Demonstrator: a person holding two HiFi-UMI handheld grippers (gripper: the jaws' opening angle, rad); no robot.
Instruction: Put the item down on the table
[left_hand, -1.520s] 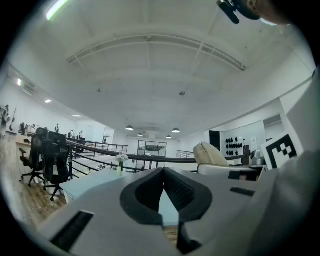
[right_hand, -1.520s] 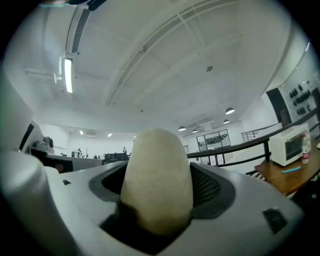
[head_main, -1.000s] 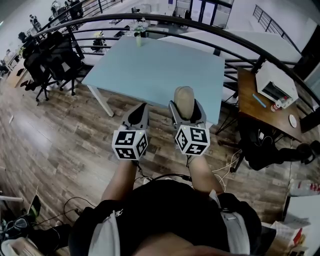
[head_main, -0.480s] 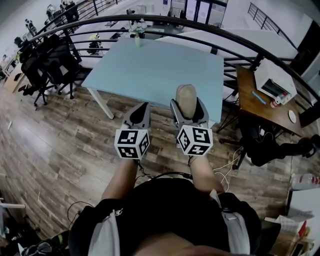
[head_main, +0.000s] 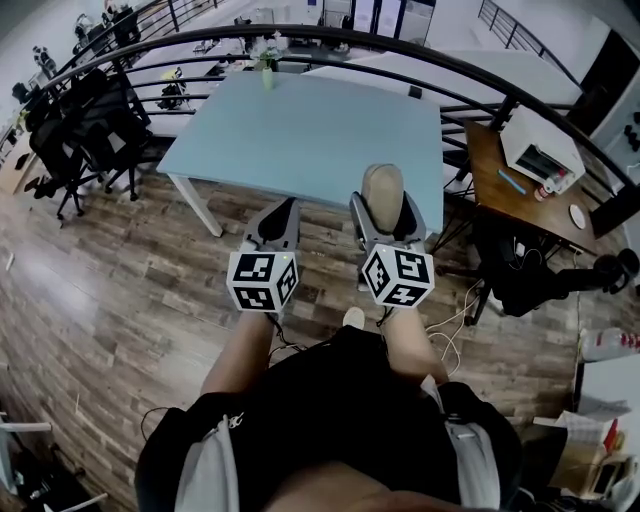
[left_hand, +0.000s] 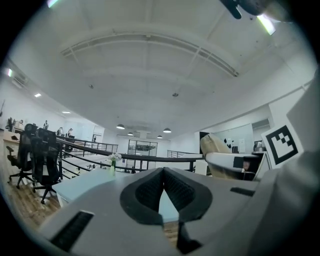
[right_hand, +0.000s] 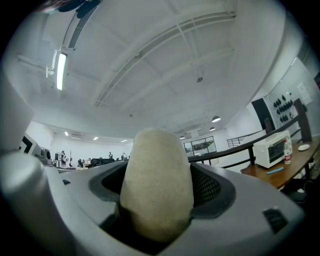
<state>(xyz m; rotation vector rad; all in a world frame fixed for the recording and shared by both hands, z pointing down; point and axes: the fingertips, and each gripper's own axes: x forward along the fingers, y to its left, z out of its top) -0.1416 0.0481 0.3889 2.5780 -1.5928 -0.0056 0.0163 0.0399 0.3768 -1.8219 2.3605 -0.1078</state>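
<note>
A beige, rounded, potato-like item (head_main: 382, 190) stands up between the jaws of my right gripper (head_main: 384, 212), which is shut on it; the right gripper view shows the same item (right_hand: 156, 182) filling the jaws. The item hangs over the near edge of the light blue table (head_main: 300, 130). My left gripper (head_main: 278, 222) is level beside the right one, over the wooden floor just short of the table, its jaws shut with nothing between them (left_hand: 163, 192).
A small vase with flowers (head_main: 266, 72) stands at the table's far edge. Black office chairs (head_main: 75, 130) are at the left, a curved black railing (head_main: 470, 78) runs behind the table, and a brown desk with a white appliance (head_main: 540, 157) is at the right.
Both grippers and the view have shifted slightly forward toward the table; the held item now reaches a bit further over the table's near edge. Grip is unchanged.
</note>
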